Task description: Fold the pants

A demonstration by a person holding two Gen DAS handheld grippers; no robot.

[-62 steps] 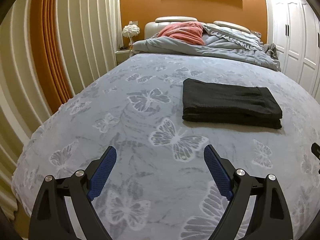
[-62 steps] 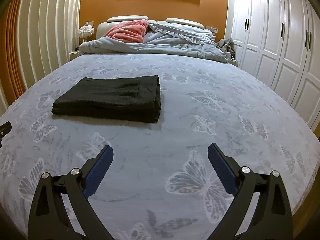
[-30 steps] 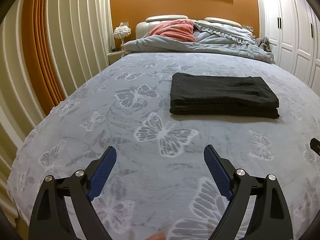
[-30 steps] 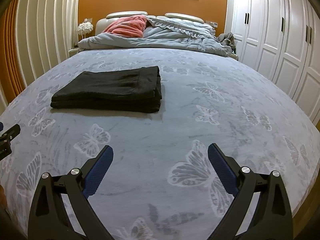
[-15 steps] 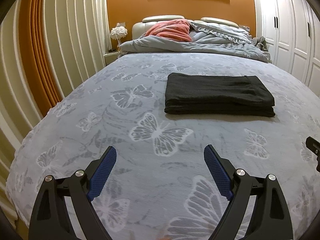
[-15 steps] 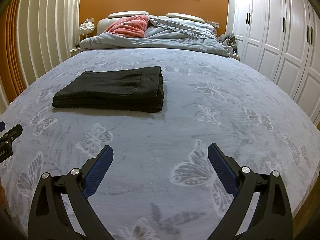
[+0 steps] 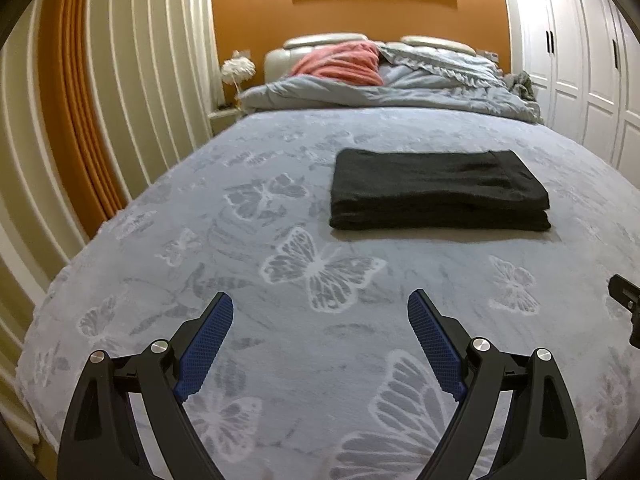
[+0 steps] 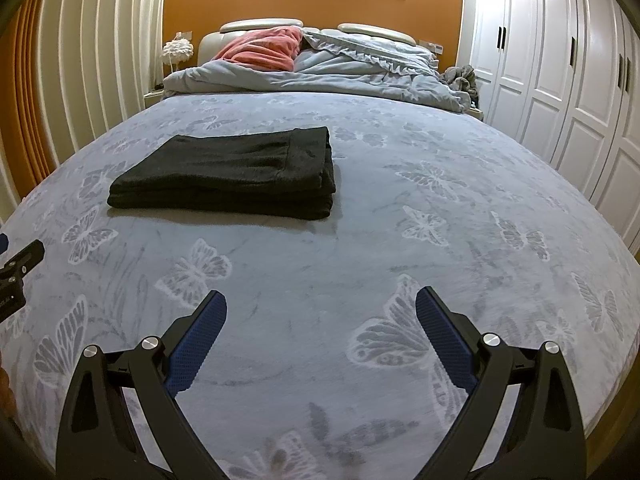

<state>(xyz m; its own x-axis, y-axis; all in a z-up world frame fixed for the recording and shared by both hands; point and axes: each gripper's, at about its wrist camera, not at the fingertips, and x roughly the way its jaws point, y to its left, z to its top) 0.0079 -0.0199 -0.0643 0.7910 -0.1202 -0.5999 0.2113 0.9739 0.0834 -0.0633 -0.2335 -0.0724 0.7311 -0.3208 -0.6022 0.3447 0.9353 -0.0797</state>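
The pants (image 7: 438, 190) lie as a compact, dark rectangular stack on the bed (image 7: 240, 264), on its butterfly-patterned grey cover, well short of the rumpled duvet (image 7: 380, 94) and pink pillow (image 7: 340, 66) at the headboard end. Several layers show at the near edge of the stack, and the waistband sits on top toward its right end, so the folding looks finished: edges are fairly square and nothing trails loose. The left gripper (image 7: 320, 312) hangs over bare cover near the foot of the bed, its blue-padded fingers (image 7: 206, 344) spread wide with nothing between them, well apart from the garment. The right gripper (image 8: 322, 310) is likewise spread wide and empty, its fingers (image 8: 444, 338) above the cover with the pants (image 8: 228, 172) ahead and to the left. Neither tool touches the fabric. Judging by this, little or nothing is left beyond perhaps a final tidy of the stack's edges, and the hands appear to be at rest
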